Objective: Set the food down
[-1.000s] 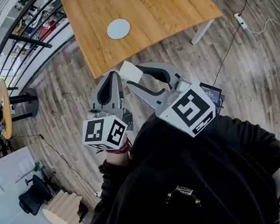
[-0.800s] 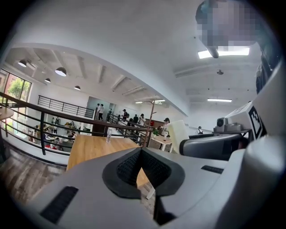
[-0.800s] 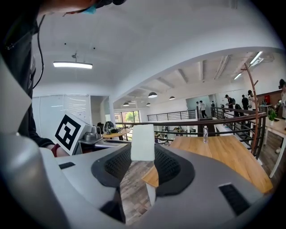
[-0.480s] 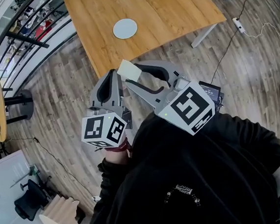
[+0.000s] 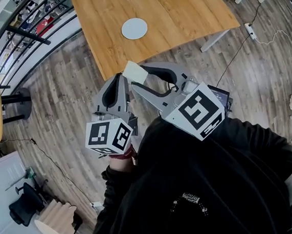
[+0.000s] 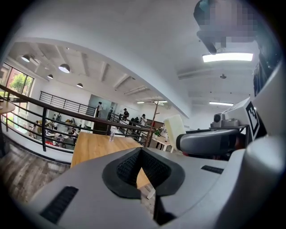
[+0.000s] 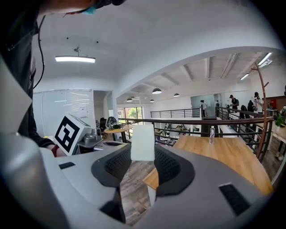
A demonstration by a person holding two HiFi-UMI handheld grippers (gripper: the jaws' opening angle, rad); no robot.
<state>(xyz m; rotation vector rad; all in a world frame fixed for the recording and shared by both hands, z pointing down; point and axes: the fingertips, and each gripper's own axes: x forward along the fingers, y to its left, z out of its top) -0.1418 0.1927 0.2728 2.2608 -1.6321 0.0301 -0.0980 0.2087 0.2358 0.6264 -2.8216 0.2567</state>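
Wood-plank floor underfoot, long wooden worktop ahead, dark railing off to the left.

Held in the air: food, a pale cream block, just short of the worktop's near edge and close to its near left corner, resting on nothing. Upright in the right gripper view, taller than wide, long axis running up out of the pads, broad flat face toward the camera, top end standing above the jaws. Set at a slant to the near edge in the head view.

Clamped on the block's lower part: right claw, ribbed pads pressed to the block's left and right sides, marker cube at the back.

Just beside it on the left: left claw, jaws together with nothing between them, tip aimed at the same near left corner, apart from the block.

Farther out on the worktop: round pale disc, well in from the near edge and nearer the left edge than the right, well apart from the block. Open wood between disc and near edge, and a broad stretch toward the right edge.

White leg under the near right corner. Power strip with its cable on the floor beyond that corner. Wide floor between the worktop's left edge and the railing.
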